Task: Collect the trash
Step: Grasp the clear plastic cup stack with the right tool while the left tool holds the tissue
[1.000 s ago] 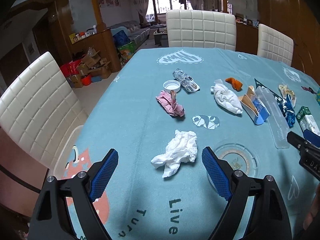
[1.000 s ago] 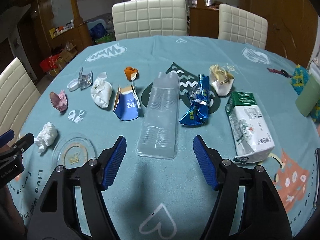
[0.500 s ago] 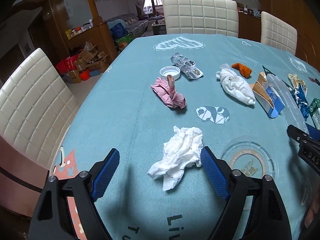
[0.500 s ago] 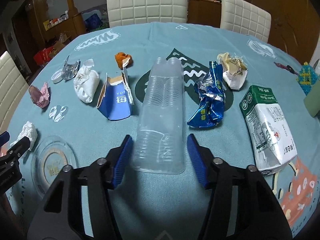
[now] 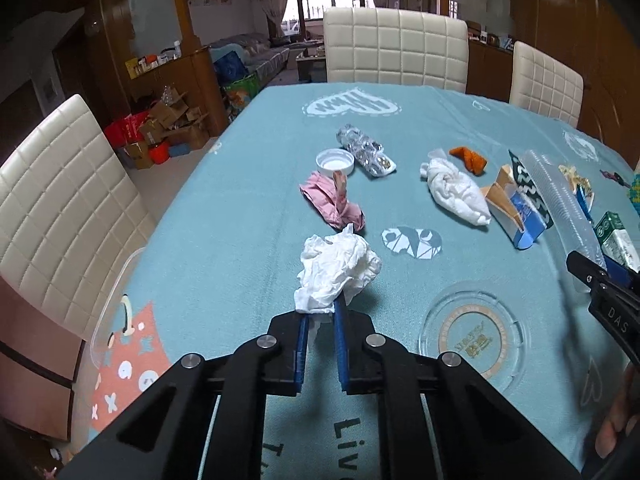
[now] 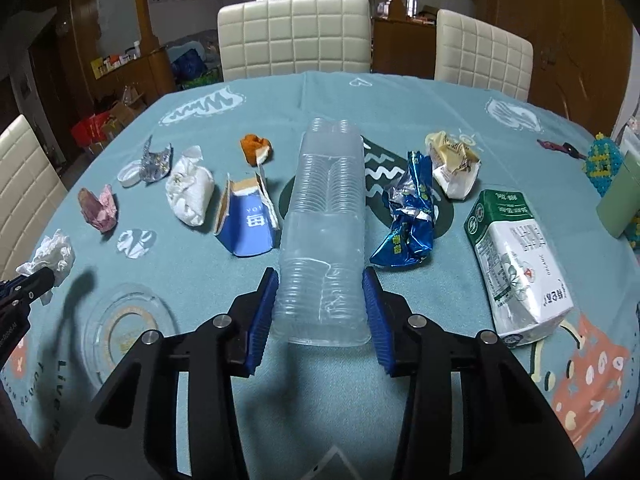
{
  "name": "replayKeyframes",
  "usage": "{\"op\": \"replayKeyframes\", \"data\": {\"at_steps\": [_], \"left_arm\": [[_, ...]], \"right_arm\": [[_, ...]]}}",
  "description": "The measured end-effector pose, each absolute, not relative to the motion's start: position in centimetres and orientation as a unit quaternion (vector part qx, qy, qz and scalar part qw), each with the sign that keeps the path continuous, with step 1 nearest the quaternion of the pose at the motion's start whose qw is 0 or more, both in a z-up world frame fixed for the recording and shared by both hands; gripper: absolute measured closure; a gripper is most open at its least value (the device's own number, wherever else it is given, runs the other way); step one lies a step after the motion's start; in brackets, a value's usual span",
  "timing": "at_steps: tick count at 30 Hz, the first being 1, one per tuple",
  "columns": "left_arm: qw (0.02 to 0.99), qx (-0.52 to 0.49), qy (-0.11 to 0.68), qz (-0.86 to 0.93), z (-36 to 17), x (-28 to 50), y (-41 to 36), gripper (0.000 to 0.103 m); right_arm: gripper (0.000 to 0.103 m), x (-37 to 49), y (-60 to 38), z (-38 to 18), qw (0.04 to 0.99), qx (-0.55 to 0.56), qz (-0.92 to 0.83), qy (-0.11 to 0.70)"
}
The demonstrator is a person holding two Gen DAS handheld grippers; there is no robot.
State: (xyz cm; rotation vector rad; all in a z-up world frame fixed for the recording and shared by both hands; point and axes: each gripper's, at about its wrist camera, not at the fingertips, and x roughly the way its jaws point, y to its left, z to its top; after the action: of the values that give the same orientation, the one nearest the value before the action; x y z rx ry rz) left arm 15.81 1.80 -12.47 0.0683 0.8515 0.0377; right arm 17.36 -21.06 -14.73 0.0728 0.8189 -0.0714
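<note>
Nearest in the left wrist view, the left gripper (image 5: 320, 316) has its blue fingers (image 5: 301, 344) pinched tight on the lower tail of a crumpled white tissue (image 5: 336, 268), whose bulk bunches up just above the tips. To its right on the teal tabletop (image 5: 224, 216) sits a clear glass ashtray (image 5: 472, 340), and the right gripper's tip cuts into the frame edge beyond it.

In the right wrist view, the right gripper (image 6: 320, 300) is closing on the near end of a long clear sleeve of stacked plastic cups (image 6: 324, 220) – both fingers (image 6: 262, 312) press against its sides. The sleeve lies lengthwise, pointing away, and hides the cloth print behind it.

Beside the sleeve on its left stands a torn blue carton (image 6: 248, 224); on its right lies a crumpled blue foil wrapper (image 6: 408, 220), then a green-and-white milk carton (image 6: 516, 264) on its side. Further left come a white wad of paper (image 6: 190, 196), a pink crumpled wrapper (image 6: 98, 208), a silver foil blister pack (image 6: 154, 162) and a white bottle cap (image 6: 130, 174) touching it. An orange scrap (image 6: 254, 148) and a cream paper wrapper (image 6: 454, 164) lie further back.

At the right edge a green block (image 6: 618, 204) and a beaded item are cut off – what they are is unclear. White padded chairs (image 6: 294, 36) stand at the far side.
</note>
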Motion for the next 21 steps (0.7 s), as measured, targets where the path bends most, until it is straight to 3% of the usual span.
{"op": "replayKeyframes", "data": {"at_steps": [21], "left_arm": [[0.934, -0.005, 0.349, 0.078, -8.3, 11.1, 8.4, 0.091]], "right_arm": [[0.058, 12.7, -11.6, -10.4, 0.936, -0.026, 0.052, 0.348]]}}
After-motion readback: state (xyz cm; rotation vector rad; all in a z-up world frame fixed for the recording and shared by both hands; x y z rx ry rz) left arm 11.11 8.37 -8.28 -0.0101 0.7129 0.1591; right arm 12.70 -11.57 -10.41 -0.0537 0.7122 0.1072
